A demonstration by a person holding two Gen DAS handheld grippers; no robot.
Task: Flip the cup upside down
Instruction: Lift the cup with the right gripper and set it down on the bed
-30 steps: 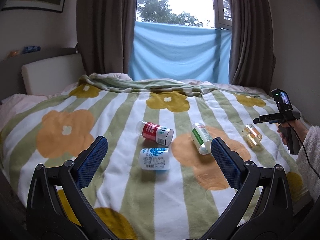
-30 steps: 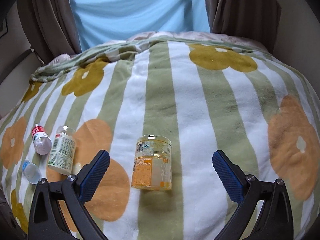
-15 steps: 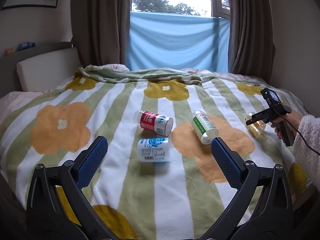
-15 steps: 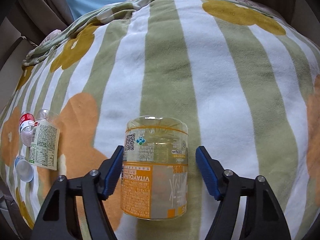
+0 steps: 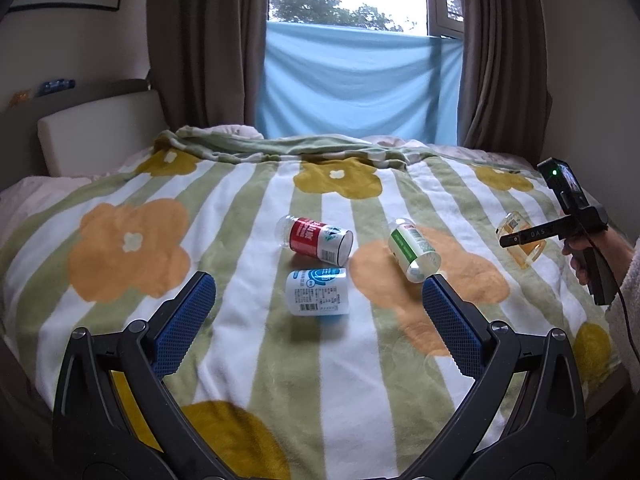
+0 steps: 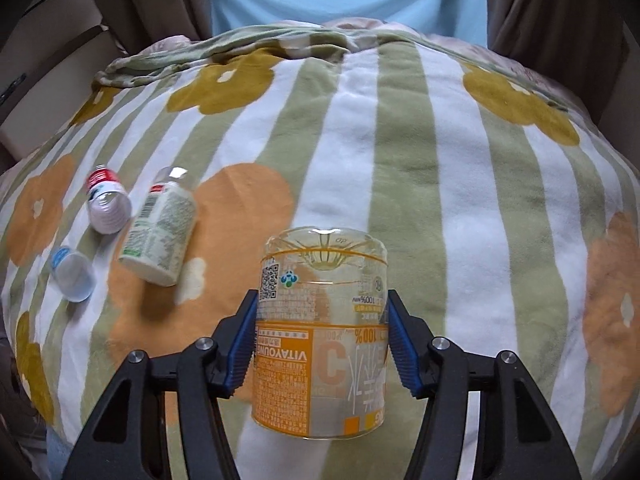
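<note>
The right gripper (image 6: 322, 342) clamps its 2 blue-padded fingers (image 6: 240, 344) on opposite sides of the orange-labelled clear cup (image 6: 322, 332), which lies on its side at the right part of the striped flower blanket (image 6: 420, 168), base pointing away from the camera. From the left wrist view, the same cup (image 5: 520, 242) shows beside the person's right hand (image 5: 580, 252).

The left gripper (image 5: 316, 320) hovers wide apart above the blanket, holding nothing. Ahead of it lie 3 more containers, all on their sides: a red-labelled cup (image 5: 318, 238), a blue-labelled cup (image 5: 318, 292) just in front of it, and a green-labelled cup (image 5: 412, 250) near them to the right. Nothing lies between that trio and the gripped cup. Beyond the bed hang brown curtains (image 5: 204, 40) and a light blue sheet (image 5: 356, 84) across the window.
</note>
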